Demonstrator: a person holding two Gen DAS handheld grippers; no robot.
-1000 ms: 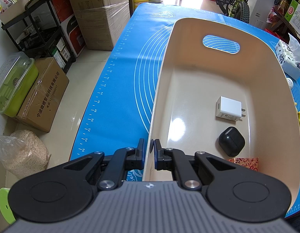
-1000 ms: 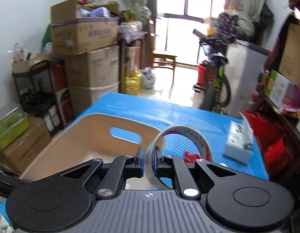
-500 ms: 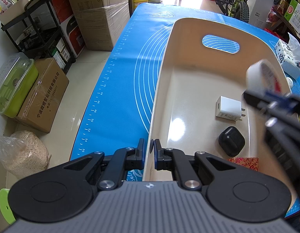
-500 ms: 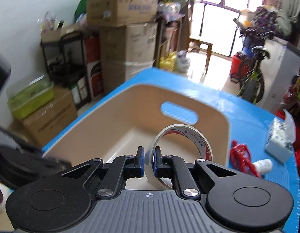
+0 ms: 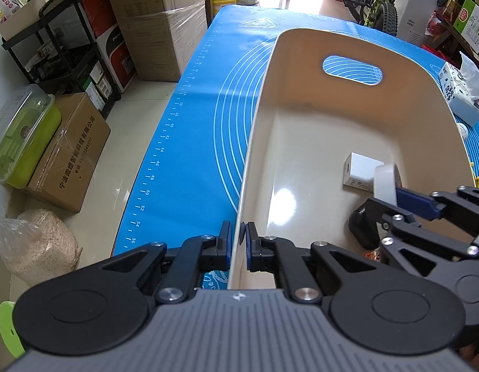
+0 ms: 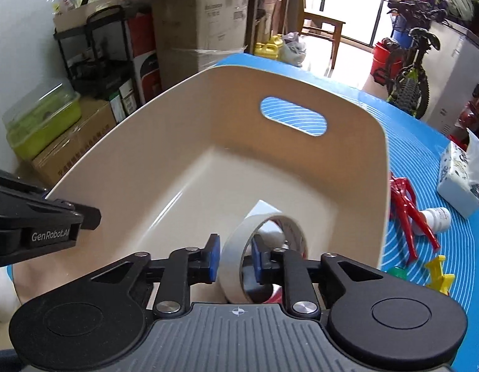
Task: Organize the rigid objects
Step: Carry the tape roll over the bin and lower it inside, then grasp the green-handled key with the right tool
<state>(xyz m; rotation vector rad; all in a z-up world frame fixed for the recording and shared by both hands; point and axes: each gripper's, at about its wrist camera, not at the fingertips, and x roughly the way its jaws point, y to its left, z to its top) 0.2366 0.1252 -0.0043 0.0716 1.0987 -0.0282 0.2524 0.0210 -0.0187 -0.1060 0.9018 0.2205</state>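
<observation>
A beige bin (image 5: 301,71) with a handle slot stands on the blue mat (image 5: 192,142). My left gripper (image 5: 238,241) is shut on the bin's near left wall. Inside lie a white charger (image 5: 358,170) and a black earbud case (image 5: 361,228). My right gripper (image 6: 234,255) is inside the bin (image 6: 177,117), jaws parted, and the roll of tape (image 6: 236,254) stands tilted between them, loose from the left pad. In the left wrist view the tape (image 5: 385,183) sits at that gripper's tip above the charger.
On the mat right of the bin lie a red tool (image 6: 406,204), a white bottle (image 6: 434,220), a yellow piece (image 6: 439,274) and a tissue pack (image 6: 459,176). Cardboard boxes (image 5: 158,21), a black shelf (image 5: 53,52) and a green container (image 5: 19,142) stand left on the floor.
My right gripper has carried the tape from above the mat down into the bin and its jaws have parted. The left gripper has held still on the bin wall.
</observation>
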